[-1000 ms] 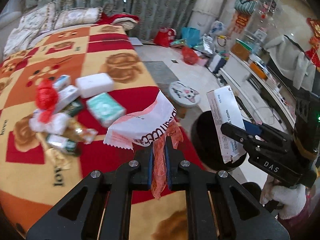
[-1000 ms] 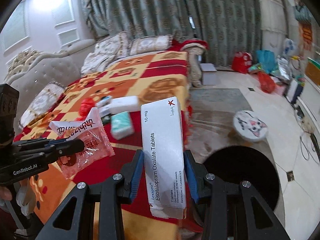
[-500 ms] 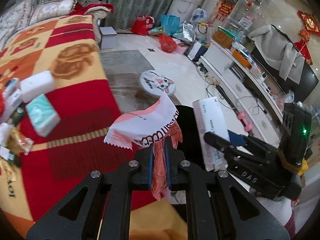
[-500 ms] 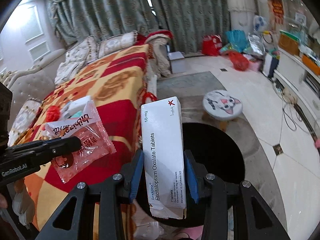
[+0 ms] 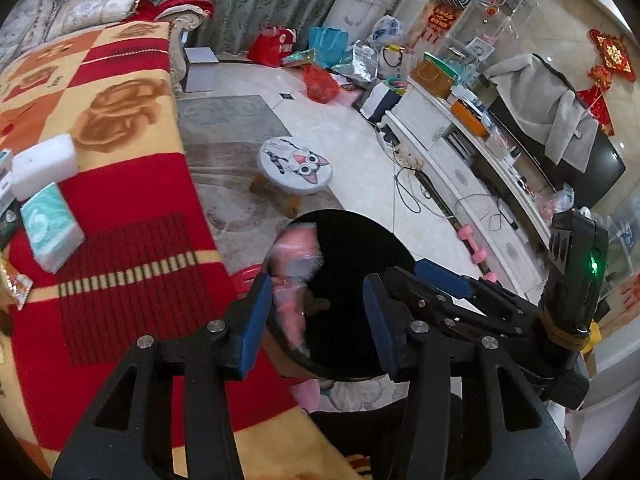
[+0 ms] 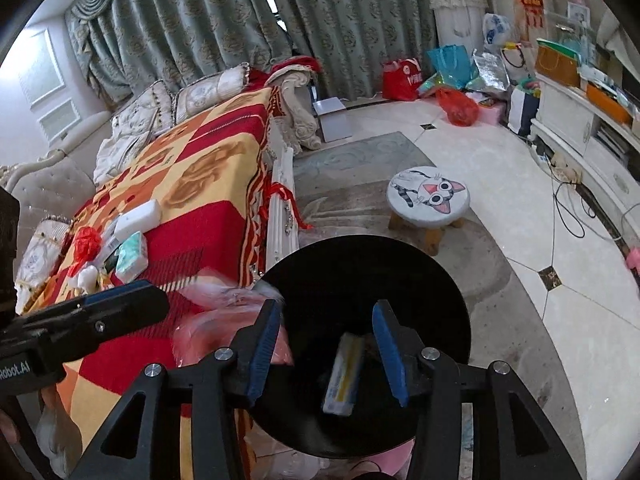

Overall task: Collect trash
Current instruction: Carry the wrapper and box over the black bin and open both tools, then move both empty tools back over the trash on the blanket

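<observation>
A black round bin [image 5: 360,240] stands on the floor by the bed's edge, under both grippers. My left gripper [image 5: 317,280] is opening; a blurred pink snack wrapper [image 5: 294,264] drops free beside its left pad toward the bin. My right gripper [image 6: 327,305] is opening too, and a white medicine box [image 6: 344,372] falls loose between its jaws into the bin [image 6: 360,264]. In the right wrist view the wrapper [image 6: 224,320] is a pink blur at the bin's left rim, below the left gripper [image 6: 156,300]. The right gripper [image 5: 412,270] reaches over the bin from the right.
On the red and yellow bedspread [image 5: 132,216] lie a white box [image 5: 44,166], a teal tissue pack [image 5: 50,232] and a red crumpled bag [image 6: 86,240]. A cat-face stool [image 5: 294,164] stands on the floor behind the bin. Bags and a low white cabinet [image 5: 460,168] line the far side.
Both grippers swung from over the bed to above the black bin, then their jaws parted. The pink wrapper and the medicine box have left the pads and are dropping into the bin.
</observation>
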A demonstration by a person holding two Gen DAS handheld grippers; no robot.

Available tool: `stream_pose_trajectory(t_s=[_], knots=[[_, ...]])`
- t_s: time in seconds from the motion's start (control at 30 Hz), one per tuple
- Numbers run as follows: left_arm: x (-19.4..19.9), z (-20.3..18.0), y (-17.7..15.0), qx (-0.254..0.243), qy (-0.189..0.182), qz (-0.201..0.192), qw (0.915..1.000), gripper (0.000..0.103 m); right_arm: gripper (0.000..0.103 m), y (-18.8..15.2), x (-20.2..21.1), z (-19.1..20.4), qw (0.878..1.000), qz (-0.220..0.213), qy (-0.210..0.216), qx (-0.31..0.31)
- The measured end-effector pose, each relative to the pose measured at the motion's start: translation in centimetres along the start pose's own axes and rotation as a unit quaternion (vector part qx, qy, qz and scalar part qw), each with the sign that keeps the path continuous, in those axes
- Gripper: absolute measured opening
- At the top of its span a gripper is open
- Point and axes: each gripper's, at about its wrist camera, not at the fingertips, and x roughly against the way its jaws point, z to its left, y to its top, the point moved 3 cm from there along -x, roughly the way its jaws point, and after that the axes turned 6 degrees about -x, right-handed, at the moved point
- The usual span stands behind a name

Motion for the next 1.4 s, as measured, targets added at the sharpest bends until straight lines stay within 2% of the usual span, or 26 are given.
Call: stream_pose_trajectory(t_s=[0.2,0.53,0.7,0.83,1.0,1.17,1.4], knots=[[2.1,1.6,-1.0,-0.006,0.033,-0.012,0.9994,0.046,0.046,0.0,0.0,2.2,1.000,-0.001,0.007,0.018],[7.0,6.8,-2.9,0.006,0.142,-0.045,0.9889,0.046,0.046,-0.1,0.0,8.9,0.997,-0.011,0.040,0.059],[10.6,10.1,-3.8,0.025,0.200,-0.069,0.9771,0.046,0.047,-0.4,-0.3,13.3,0.994,-0.019,0.058,0.090],[12.9,12.6,-4.3,0.044,0.224,-0.082,0.9700,0.046,0.047,-0.6,-0.5,16.8,0.991,-0.027,0.082,0.099],[15.9,15.6,-5.3,0.060,0.271,-0.101,0.9554,0.046,0.055,-0.8,-1.0,20.1,0.988,-0.026,0.103,0.109],[17.9,17.9,-6.2,0.073,0.298,-0.109,0.9456,0.046,0.057,-1.1,-1.3,23.2,0.984,-0.025,0.120,0.125],[19.9,21.1,-7.9,0.102,0.308,-0.104,0.9401,0.046,0.060,-1.9,-2.6,26.0,0.980,-0.013,0.127,0.155]])
